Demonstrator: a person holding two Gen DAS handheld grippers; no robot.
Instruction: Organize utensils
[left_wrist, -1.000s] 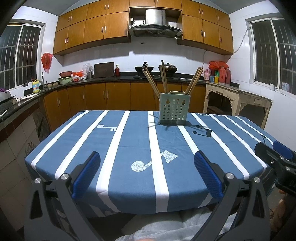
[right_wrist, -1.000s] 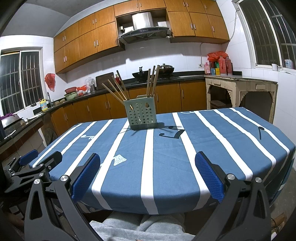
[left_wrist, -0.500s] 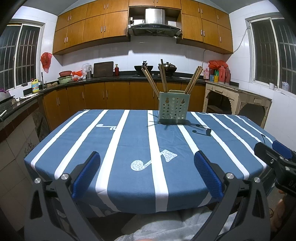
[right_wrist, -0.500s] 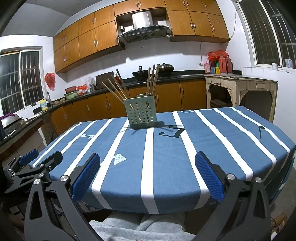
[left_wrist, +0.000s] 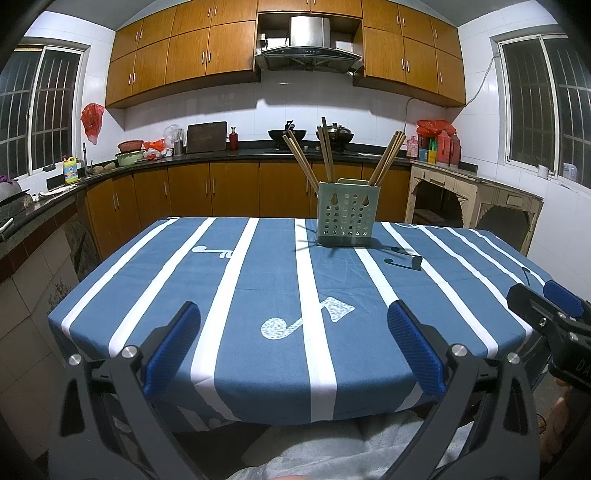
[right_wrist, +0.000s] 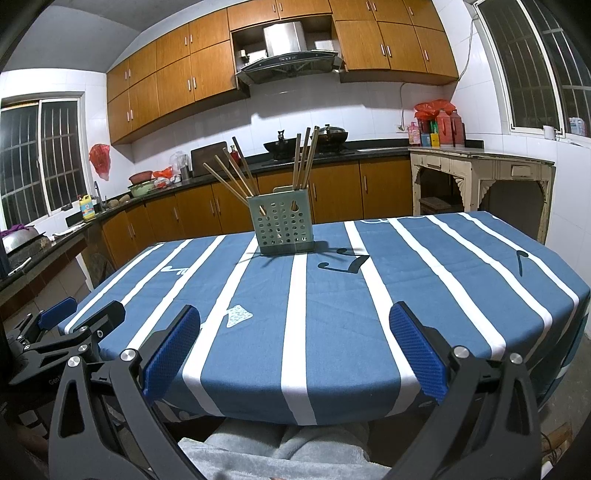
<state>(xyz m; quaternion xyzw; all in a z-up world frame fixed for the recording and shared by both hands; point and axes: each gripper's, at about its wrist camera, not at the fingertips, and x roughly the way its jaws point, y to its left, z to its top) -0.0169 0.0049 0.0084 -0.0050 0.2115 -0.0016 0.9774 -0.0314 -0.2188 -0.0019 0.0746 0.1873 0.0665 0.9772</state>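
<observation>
Now both wide open, empty: left gripper (left_wrist: 293, 347), right gripper (right_wrist: 295, 347); chopsticks (left_wrist: 327, 155) in holder (left_wrist: 347, 214); no legible writing.

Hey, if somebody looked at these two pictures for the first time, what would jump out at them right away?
Most likely the blue tablecloth with white stripes and music notes, filling the middle of both views. Next, the pale green perforated utensil holder standing toward the table's far side, chopsticks fanning out of its top. In the foreground the left gripper and right gripper hang open and empty at the near table edge.
</observation>
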